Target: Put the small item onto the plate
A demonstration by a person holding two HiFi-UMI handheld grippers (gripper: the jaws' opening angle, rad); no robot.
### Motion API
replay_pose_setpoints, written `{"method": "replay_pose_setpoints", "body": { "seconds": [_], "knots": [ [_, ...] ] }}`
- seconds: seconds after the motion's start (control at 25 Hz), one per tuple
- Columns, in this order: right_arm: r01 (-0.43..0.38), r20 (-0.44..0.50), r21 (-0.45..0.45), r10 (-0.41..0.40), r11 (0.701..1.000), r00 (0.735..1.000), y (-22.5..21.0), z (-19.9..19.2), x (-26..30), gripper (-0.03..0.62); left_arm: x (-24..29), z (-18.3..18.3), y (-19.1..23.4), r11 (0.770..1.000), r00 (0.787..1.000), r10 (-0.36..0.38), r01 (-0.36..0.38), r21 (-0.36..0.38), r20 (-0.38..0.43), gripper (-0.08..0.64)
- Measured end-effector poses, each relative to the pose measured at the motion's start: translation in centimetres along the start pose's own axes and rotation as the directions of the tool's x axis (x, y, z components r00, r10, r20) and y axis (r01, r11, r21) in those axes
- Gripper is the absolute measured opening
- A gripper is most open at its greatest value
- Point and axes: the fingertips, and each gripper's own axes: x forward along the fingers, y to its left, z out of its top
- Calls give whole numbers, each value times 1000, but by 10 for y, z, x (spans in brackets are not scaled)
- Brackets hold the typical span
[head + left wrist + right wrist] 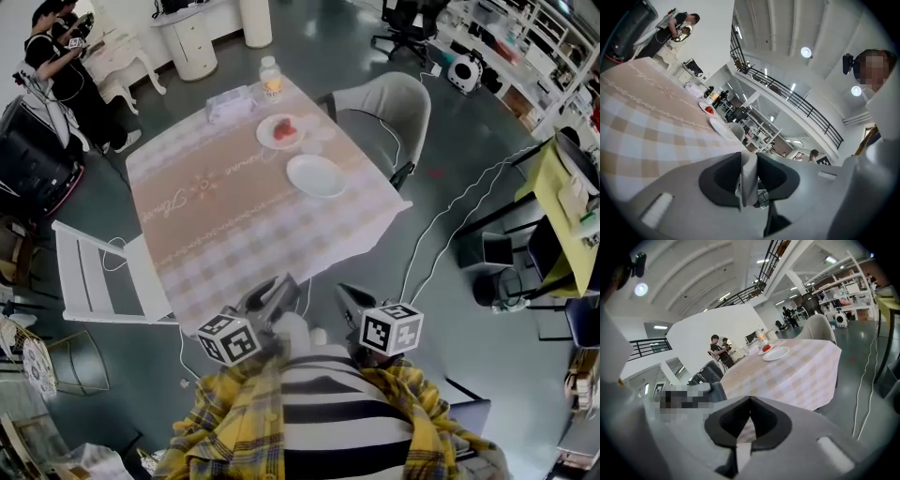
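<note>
A table with a checked cloth [225, 216] stands ahead of me. On its far side a small white plate [267, 138] carries red fruit pieces [284, 128]. Nearer lies an empty white plate [316, 175]. Both grippers hang short of the table's near edge, far from the plates. My left gripper [277, 286] has its jaws together with nothing visibly held. The right gripper [349, 295] is also shut and empty. The left gripper view shows its jaws [749, 159] below the two plates. The right gripper view shows its jaws [749, 401] with the empty plate [776, 353] far beyond.
A clear bottle [271, 77] and a tissue box [230, 101] stand at the table's far edge. A white chair [94, 277] is at the left side and a grey chair [384, 108] at the far right. Cables [441, 225] trail on the floor. A person [61, 66] stands far left.
</note>
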Motion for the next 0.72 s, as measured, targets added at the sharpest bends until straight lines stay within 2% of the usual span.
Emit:
{"method": "replay_pose_setpoints", "body": {
  "seconds": [0.4, 0.72],
  "knots": [
    [15, 26, 31, -15, 999, 1000, -15, 12, 2, 0, 27, -2, 2, 1000, 998, -19, 18, -15, -54, 91],
    [27, 4, -9, -27, 1000, 1000, -20, 29, 21, 0, 55, 21, 9, 999, 997, -45, 46, 5, -61, 91]
  ]
}}
